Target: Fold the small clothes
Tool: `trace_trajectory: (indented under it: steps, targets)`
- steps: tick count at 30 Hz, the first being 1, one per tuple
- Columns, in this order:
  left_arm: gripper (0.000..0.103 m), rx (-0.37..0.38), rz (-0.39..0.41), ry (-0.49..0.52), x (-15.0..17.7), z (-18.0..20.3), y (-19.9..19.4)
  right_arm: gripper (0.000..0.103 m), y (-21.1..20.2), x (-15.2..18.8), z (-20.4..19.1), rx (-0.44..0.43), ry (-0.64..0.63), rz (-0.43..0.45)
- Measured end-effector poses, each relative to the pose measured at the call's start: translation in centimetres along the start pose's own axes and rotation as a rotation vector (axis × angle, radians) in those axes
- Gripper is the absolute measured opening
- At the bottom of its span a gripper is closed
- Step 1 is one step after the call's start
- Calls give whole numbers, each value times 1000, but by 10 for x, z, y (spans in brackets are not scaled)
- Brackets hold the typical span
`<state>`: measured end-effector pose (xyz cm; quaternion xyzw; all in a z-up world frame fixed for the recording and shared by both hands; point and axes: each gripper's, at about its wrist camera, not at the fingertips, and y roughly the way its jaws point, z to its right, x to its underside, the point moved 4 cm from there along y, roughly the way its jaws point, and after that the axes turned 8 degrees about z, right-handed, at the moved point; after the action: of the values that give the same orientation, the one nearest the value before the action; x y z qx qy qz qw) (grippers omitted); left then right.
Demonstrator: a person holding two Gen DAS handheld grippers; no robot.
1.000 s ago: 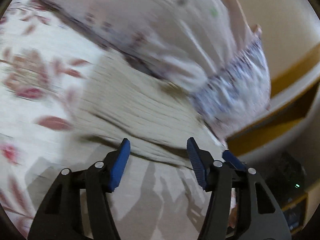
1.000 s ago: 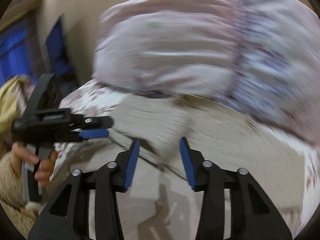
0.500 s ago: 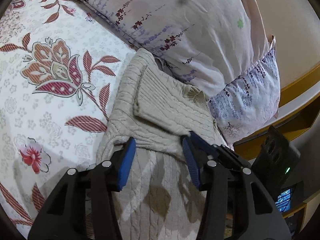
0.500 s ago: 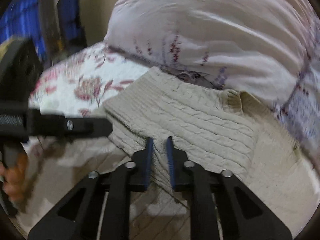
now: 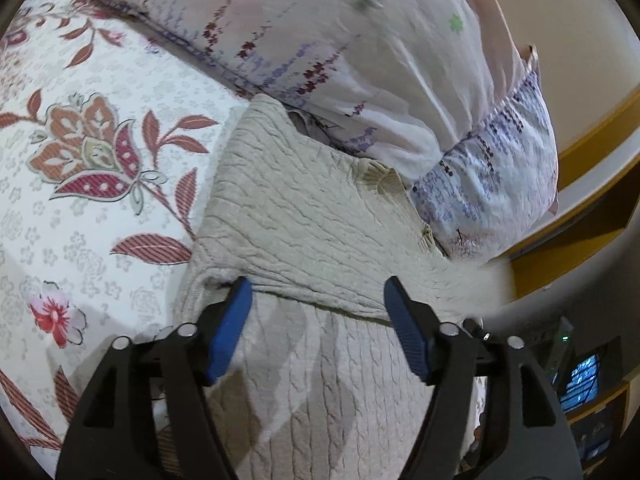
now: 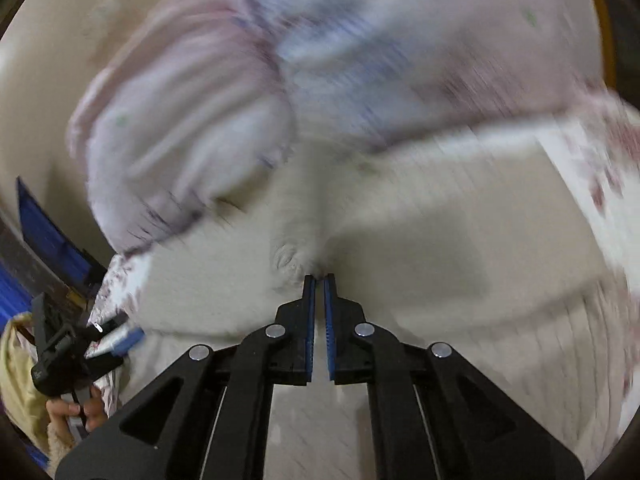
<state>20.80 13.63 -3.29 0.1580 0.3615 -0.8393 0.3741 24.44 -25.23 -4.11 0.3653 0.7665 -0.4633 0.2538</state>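
Observation:
A beige cable-knit sweater (image 5: 304, 216) lies on the floral bedspread (image 5: 80, 216), its upper part folded over the lower. My left gripper (image 5: 320, 320) is open and empty, just above the fold's near edge. My right gripper (image 6: 319, 280) is shut on a pinch of the sweater's knit (image 6: 296, 256) and holds it raised; this view is blurred by motion. The left gripper also shows at the lower left of the right wrist view (image 6: 120, 338).
A large floral pillow (image 5: 360, 60) lies against the sweater's far edge, with a second patterned pillow (image 5: 492, 176) to its right. A yellow and cream bed frame (image 5: 592, 200) runs at the right. Dark electronics with a small screen (image 5: 580, 384) sit at the lower right.
My right gripper closed on the sweater's knit and swung round with it. My left gripper opened wider and stayed near the fold's edge.

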Motion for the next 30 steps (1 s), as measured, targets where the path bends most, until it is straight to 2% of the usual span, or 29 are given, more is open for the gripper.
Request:
trace_trajectory:
  steps: [1, 3, 4, 7, 12, 14, 15, 16, 20, 23, 25, 28, 29, 30]
  targets:
    - [74, 2, -1, 6, 0, 1, 0, 18, -4, -3, 12, -6, 60, -10]
    - [77, 6, -2, 7, 1, 3, 0, 35, -16, -12, 27, -3, 141, 31]
    - [78, 9, -3, 4, 1, 3, -1, 36, -23, -21, 36, 23, 172, 67]
    - [81, 22, -5, -8, 1, 2, -4, 36, -25, -34, 49, 83, 199, 78]
    - [81, 29, -16, -3, 4, 2, -9, 34, 0, -30, 62, 108, 226, -10]
    - [81, 28, -18, 1, 4, 2, -10, 28, 10, -25, 56, 103, 207, -31]
    - [81, 27, -19, 2, 4, 2, -11, 16, 11, -25, 49, 105, 162, -19]
    - [82, 27, -19, 1, 5, 2, -11, 9, 11, -26, 44, 83, 143, -19]
    - [84, 25, -24, 12, 8, 4, -14, 9, -20, -52, 22, 55, 67, 159]
    - [85, 25, -31, 25, 12, 6, -18, 9, -36, -63, 20, 120, 26, 237]
    - [85, 24, -35, 34, 14, 6, -20, 9, -26, -57, 31, 197, 18, 184]
    - [85, 15, -35, 59, 18, 6, -23, 10, 3, -35, 46, 267, 20, 16]
    - [85, 12, -36, 64, 18, 6, -24, 10, 2, -32, 50, 271, 22, 13]
    - [85, 11, -36, 66, 20, 6, -26, 16, -1, -32, 50, 267, 25, 32]
